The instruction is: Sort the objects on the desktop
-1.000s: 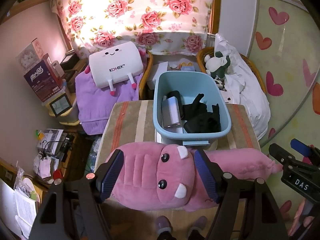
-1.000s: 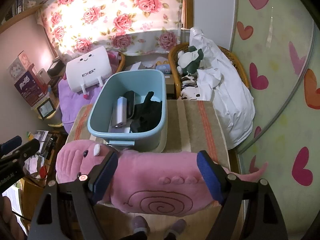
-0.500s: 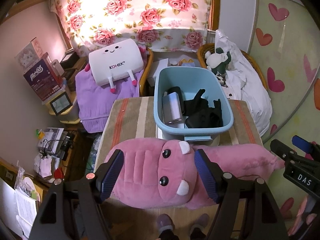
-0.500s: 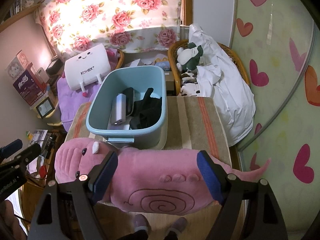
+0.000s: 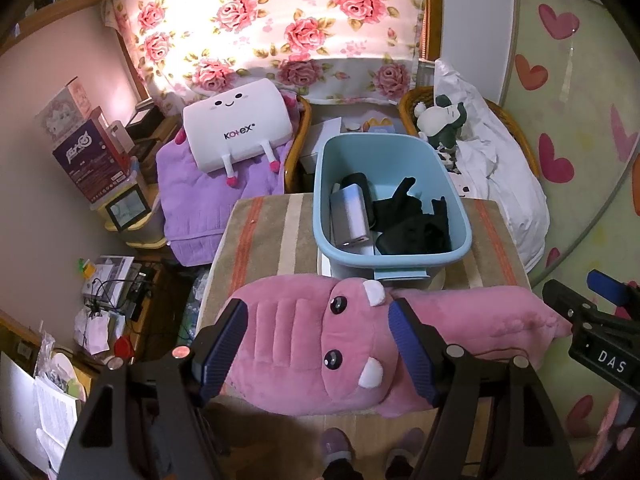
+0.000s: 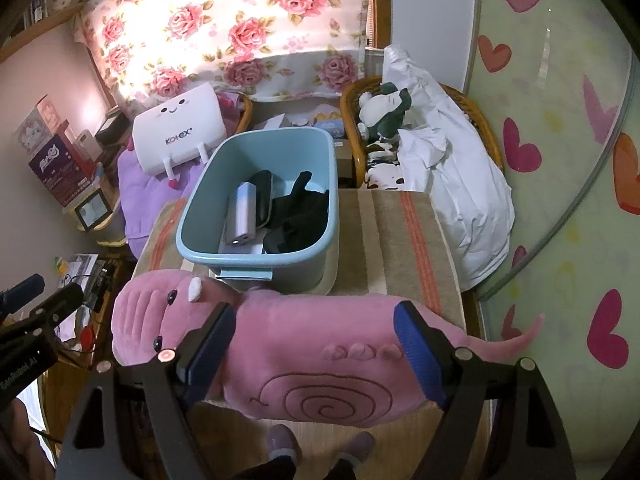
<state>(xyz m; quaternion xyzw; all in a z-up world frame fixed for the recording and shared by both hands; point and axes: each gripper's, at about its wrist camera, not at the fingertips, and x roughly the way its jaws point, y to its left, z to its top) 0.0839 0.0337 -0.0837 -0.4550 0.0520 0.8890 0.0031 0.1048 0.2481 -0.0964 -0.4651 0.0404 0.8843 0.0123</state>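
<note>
A long pink plush toy (image 5: 480,312) hangs crosswise over the near edge of the striped table (image 5: 272,236). My left gripper (image 5: 317,320) is shut on its head, one finger on each side of the face. My right gripper (image 6: 315,320) is shut on the plush toy's (image 6: 304,392) body, above the spiral mark. Just behind the toy a light blue basket (image 5: 396,258) stands on the table. It holds a silver power bank (image 5: 348,216), a black case and black gloves (image 5: 412,224). The basket (image 6: 240,258) shows in the right wrist view too.
A white smiling cushion (image 5: 236,132) lies on a purple blanket over a wicker chair at the back left. A second wicker chair with white cloth and a green plush (image 5: 440,116) stands at the back right. Cluttered shelves line the left. A person's feet (image 5: 360,452) show below.
Both grippers have drawn back and up a little with the plush toy. The basket now looks slightly farther away. The grip on the toy has not changed.
</note>
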